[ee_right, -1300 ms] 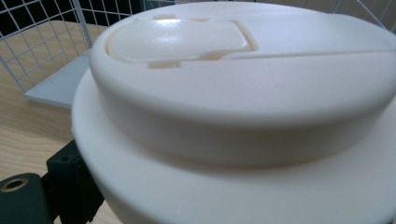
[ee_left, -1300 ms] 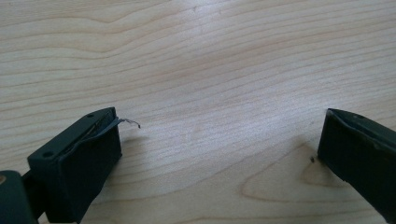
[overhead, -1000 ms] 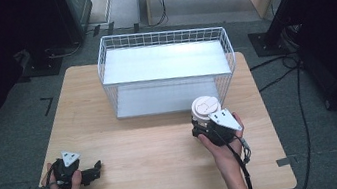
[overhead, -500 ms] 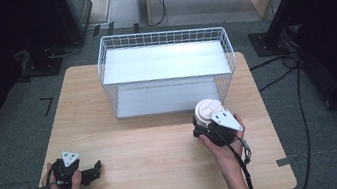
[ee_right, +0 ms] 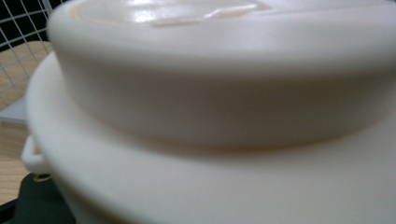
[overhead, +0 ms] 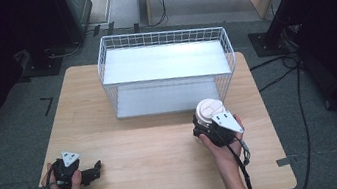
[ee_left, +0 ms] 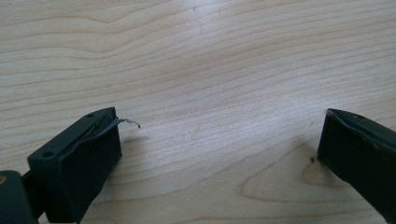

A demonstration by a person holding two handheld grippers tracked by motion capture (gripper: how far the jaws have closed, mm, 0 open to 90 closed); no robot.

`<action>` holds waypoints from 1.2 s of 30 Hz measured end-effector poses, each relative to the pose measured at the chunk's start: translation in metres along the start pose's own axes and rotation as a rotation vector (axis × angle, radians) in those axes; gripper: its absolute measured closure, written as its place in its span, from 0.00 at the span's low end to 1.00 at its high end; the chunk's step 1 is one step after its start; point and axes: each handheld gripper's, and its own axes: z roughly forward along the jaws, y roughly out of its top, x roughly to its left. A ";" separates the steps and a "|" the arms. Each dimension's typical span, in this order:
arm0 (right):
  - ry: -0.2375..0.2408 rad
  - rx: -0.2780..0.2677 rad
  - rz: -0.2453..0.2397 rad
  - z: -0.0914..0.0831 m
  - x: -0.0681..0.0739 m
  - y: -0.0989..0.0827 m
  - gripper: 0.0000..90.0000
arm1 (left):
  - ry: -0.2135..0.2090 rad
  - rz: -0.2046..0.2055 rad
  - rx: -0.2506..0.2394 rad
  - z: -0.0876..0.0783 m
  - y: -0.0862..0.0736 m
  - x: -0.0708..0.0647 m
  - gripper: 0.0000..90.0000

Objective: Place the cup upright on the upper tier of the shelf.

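Note:
A cup with a cream lid is held just in front of the wire basket's right corner, with my right gripper shut on it. In the right gripper view the cream lid looms very close and blurred, and one black finger shows at the bottom left. Near the table's front left corner my left gripper lies low over the wood. In the left gripper view, my left gripper is open, its fingers wide apart with bare wood between them.
A white wire basket with a grey floor stands at the back middle of the wooden table. Its mesh also shows behind the lid. Cables and dark stands lie on the floor around the table.
The right gripper with the cup has drifted very slightly toward the near edge. The left gripper has not moved.

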 end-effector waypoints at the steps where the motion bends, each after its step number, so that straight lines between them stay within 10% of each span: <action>1: -0.004 -0.013 -0.008 -0.003 0.000 0.003 0.18 | 0.000 0.001 0.000 0.000 0.000 0.000 0.00; 36: 0.065 -0.197 -0.092 -0.030 0.029 0.091 0.18 | 0.000 0.001 -0.002 0.000 0.000 0.000 0.00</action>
